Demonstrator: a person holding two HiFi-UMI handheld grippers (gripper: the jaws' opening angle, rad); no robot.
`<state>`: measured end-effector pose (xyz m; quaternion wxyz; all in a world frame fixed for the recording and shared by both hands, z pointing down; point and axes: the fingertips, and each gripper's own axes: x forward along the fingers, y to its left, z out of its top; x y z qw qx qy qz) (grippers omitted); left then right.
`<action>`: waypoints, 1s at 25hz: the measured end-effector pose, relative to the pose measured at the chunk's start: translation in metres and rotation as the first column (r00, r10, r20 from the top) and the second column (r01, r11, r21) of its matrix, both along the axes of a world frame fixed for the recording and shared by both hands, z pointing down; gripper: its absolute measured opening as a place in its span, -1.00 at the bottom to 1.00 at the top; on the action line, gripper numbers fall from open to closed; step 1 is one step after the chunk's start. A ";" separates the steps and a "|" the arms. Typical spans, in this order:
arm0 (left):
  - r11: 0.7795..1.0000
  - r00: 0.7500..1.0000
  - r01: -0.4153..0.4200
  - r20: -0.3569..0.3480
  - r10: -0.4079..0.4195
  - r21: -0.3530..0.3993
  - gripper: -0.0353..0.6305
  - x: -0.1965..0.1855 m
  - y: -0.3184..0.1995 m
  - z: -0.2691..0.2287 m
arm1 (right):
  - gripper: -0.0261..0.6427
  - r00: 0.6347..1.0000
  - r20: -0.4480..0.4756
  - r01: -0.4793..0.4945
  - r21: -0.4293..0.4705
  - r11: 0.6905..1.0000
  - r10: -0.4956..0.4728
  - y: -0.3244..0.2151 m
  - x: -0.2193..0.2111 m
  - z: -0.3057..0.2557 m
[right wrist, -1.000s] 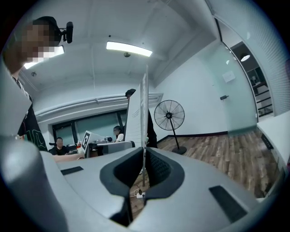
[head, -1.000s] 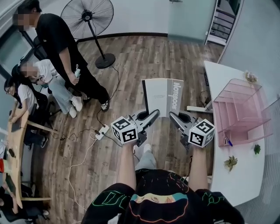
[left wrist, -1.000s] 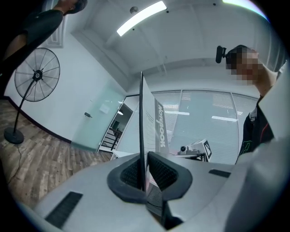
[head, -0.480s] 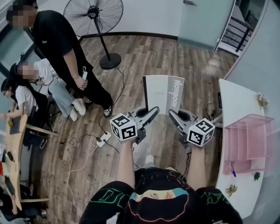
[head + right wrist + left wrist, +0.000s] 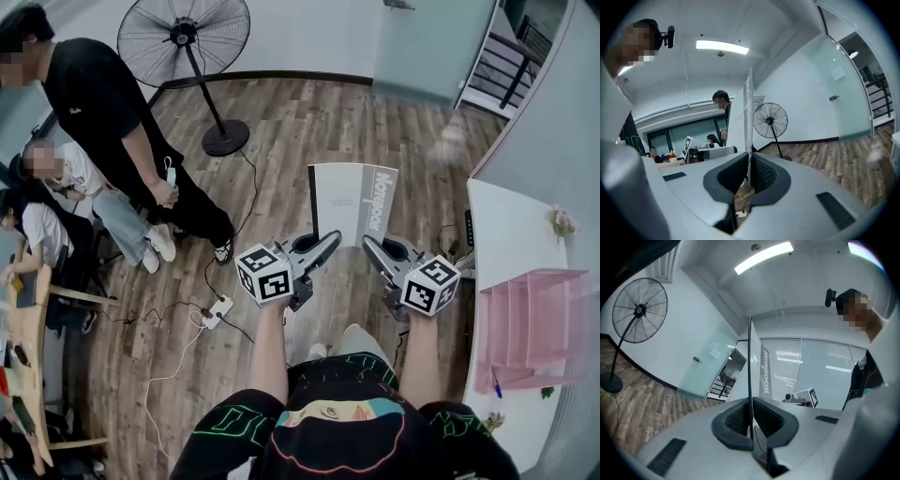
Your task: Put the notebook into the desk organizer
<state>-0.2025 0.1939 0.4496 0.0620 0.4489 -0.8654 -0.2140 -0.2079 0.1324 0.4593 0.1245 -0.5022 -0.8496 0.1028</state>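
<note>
At the far left, the standing person and the fan sit a little differently in the head view than a second ago. That suggests the wearer has turned, not that the room has changed.

The left gripper is closed tight on the notebook's lower left edge. Its own view shows the thin cover pinched between the pads with no gap. The notebook is held upright in the air over the wooden floor, with its printed band on the right side. It lies against both grippers just as it did before, so the hold has not slipped. The right gripper is clamped on the lower right edge in the same way.

The real change is at the right. The white desk and the pink organizer on its right part have slid toward the picture's lower right corner. They now lie well apart from the notebook, farther off than a second ago.

The carry is secure, but it is not yet closing on its goal. The wearer probably has to swing back to the right and bring the notebook over the desk's near edge before any slot is within reach.
</note>
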 end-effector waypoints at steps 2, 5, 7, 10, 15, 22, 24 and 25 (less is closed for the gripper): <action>1.000 1.000 -0.001 -0.010 0.001 0.000 -0.88 -0.013 -0.003 -0.001 | -0.87 1.000 -0.009 0.005 -0.005 1.000 -0.005 -0.002 -0.014 0.000; 1.000 1.000 0.003 -0.026 -0.003 0.001 -0.88 -0.027 -0.004 -0.004 | -0.87 1.000 -0.024 0.019 -0.019 1.000 -0.019 -0.004 -0.031 -0.002; 1.000 0.999 0.013 -0.034 -0.013 0.000 -0.88 -0.039 -0.004 -0.007 | -0.87 0.999 -0.028 0.028 -0.027 0.999 -0.029 -0.003 -0.044 -0.005; 1.000 0.999 0.019 -0.051 -0.020 -0.005 -0.88 -0.059 -0.004 -0.007 | -0.87 0.999 -0.037 0.038 -0.032 0.999 -0.039 -0.003 -0.064 -0.005; 1.000 0.999 -0.006 -0.054 0.006 -0.016 -0.88 -0.090 -0.028 -0.006 | -0.87 0.999 -0.040 0.012 -0.053 0.999 -0.014 -0.027 -0.094 -0.002; 0.997 0.995 -0.073 -0.072 0.072 -0.017 -0.88 -0.122 -0.073 0.000 | -0.87 0.998 -0.048 -0.053 -0.048 0.997 0.051 -0.072 -0.120 0.003; 0.993 0.990 -0.117 -0.081 0.115 -0.023 -0.88 -0.132 -0.086 -0.001 | -0.87 0.994 -0.053 -0.097 -0.047 0.994 0.094 -0.085 -0.127 0.003; 0.990 0.987 -0.139 -0.086 0.137 -0.028 -0.88 -0.137 -0.094 0.000 | -0.87 0.992 -0.055 -0.118 -0.047 0.992 0.116 -0.093 -0.130 0.003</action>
